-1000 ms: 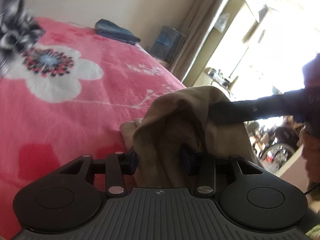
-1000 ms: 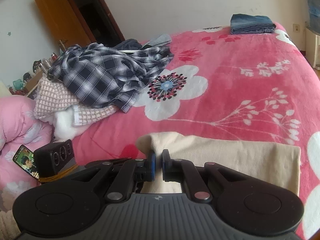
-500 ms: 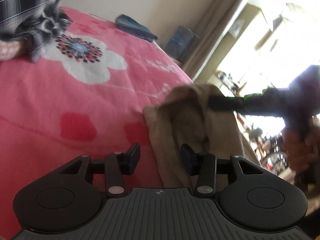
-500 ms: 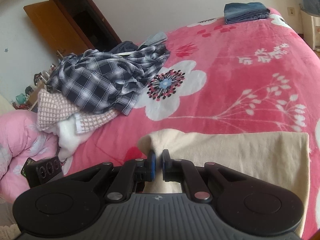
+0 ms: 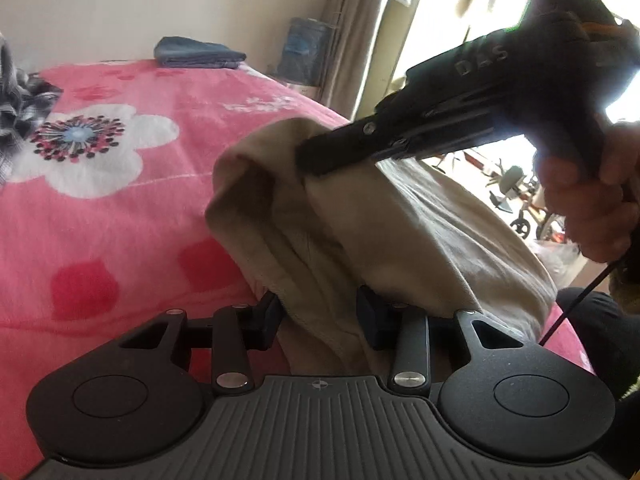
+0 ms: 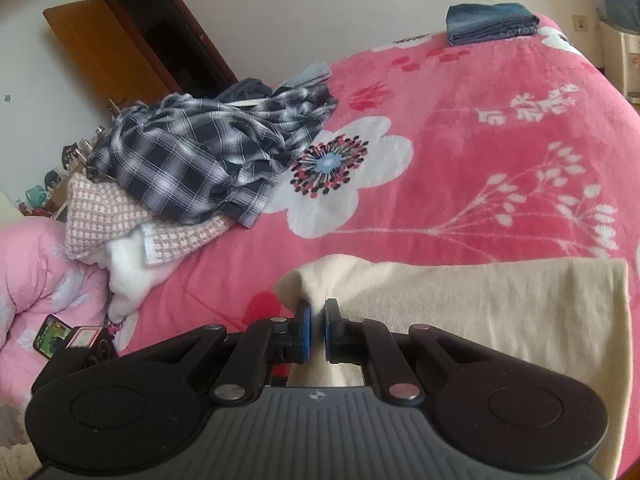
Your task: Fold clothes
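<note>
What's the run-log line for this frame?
stage: mid-fold | right tongs: shut on beige garment corner | left tongs: open, cloth between | bed: plaid shirt pile, folded jeans

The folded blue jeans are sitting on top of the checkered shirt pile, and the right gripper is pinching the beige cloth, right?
Not quite. The folded blue jeans lie alone at the far end of the pink blanket, well apart from the checkered shirt pile, as the right wrist view shows. The right gripper does pinch the beige cloth.

Home bedroom: bed, wardrobe.
</note>
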### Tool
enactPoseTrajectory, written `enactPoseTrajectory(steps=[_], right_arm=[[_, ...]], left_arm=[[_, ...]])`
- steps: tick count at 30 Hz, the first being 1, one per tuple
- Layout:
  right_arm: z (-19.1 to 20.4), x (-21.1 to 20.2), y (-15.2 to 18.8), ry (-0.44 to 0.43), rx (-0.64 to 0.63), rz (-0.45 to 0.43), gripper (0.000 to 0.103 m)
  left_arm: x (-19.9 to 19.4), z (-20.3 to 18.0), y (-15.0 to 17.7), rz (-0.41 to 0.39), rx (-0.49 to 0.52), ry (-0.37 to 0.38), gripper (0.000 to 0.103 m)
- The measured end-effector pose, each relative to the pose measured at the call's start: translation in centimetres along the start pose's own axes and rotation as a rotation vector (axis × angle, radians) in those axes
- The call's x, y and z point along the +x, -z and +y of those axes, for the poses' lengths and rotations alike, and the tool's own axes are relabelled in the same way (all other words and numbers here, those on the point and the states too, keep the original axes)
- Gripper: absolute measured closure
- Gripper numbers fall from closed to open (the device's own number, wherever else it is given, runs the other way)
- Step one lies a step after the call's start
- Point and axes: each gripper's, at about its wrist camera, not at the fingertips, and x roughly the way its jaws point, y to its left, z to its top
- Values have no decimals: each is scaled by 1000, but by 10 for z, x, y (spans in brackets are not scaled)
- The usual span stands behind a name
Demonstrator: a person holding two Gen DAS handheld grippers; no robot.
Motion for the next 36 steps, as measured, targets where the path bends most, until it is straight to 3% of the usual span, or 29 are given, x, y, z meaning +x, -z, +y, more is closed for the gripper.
enactPoseTrajectory(steps=[6, 9, 12, 19, 24, 33, 36], right_arm=[[-4, -2, -2, -2, 5, -4, 96], [-6, -3, -2, -6, 10, -6, 96], [-9, 0, -2, -11, 35, -5, 96], [-18, 4, -1, -32, 112, 0, 96], [-16, 1, -1, -29, 111, -4, 96], [-15, 2, 0, -26, 91, 1, 96], [-15, 0, 1, -31, 88, -5, 96]], left_arm=[[-58, 24, 19, -36, -251, -122, 60], [-91, 20, 28, -35, -316, -108, 60], [-105, 6, 32, -14, -337, -21, 61], [-77, -27, 39, 18, -330, 109, 61], [-56, -25, 40, 64, -286, 185, 59], [-75, 37, 26, -60, -506, 182, 61], [-63, 51, 15, -107, -565, 65, 61]])
